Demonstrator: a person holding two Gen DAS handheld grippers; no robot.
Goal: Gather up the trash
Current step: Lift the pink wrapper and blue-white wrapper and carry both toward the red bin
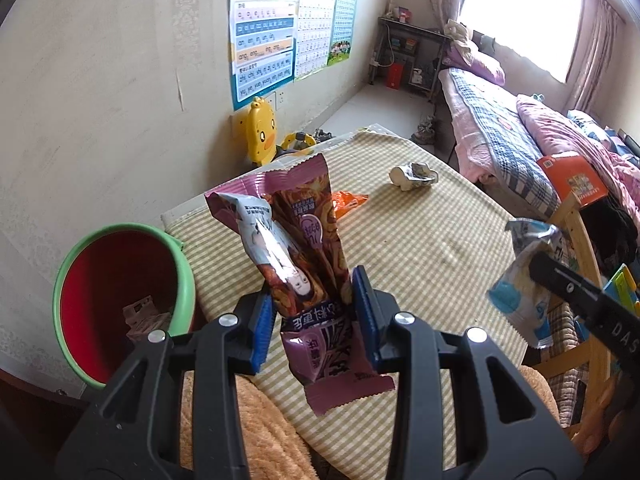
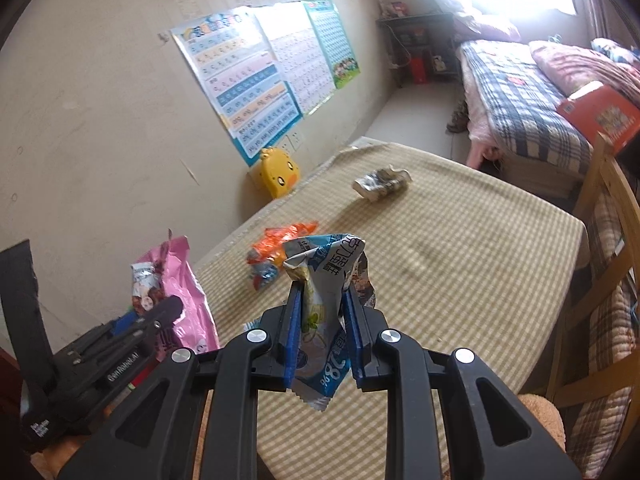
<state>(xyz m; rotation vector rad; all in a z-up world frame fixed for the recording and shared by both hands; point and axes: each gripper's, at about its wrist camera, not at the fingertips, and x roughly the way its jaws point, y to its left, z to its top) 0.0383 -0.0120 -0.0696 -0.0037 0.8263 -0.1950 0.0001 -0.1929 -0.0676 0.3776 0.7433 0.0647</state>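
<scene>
My left gripper (image 1: pixel 316 292) is shut on a purple snack wrapper (image 1: pixel 296 240) and holds it upright above the checked tablecloth (image 1: pixel 420 248); the wrapper also shows at the left of the right wrist view (image 2: pixel 176 292). My right gripper (image 2: pixel 320 300) is shut on a blue and white wrapper (image 2: pixel 324 276), which also shows at the right of the left wrist view (image 1: pixel 520 280). An orange wrapper (image 2: pixel 284 236) and a crumpled grey wrapper (image 2: pixel 382 184) lie on the cloth. A red bin with a green rim (image 1: pixel 116 300) stands left of the table and holds a small carton.
A yellow duck toy (image 1: pixel 261 132) stands by the wall behind the table. A wooden chair (image 2: pixel 600 248) stands at the table's right. A bed (image 1: pixel 520 136) with an orange box lies beyond. Posters (image 1: pixel 264 40) hang on the wall.
</scene>
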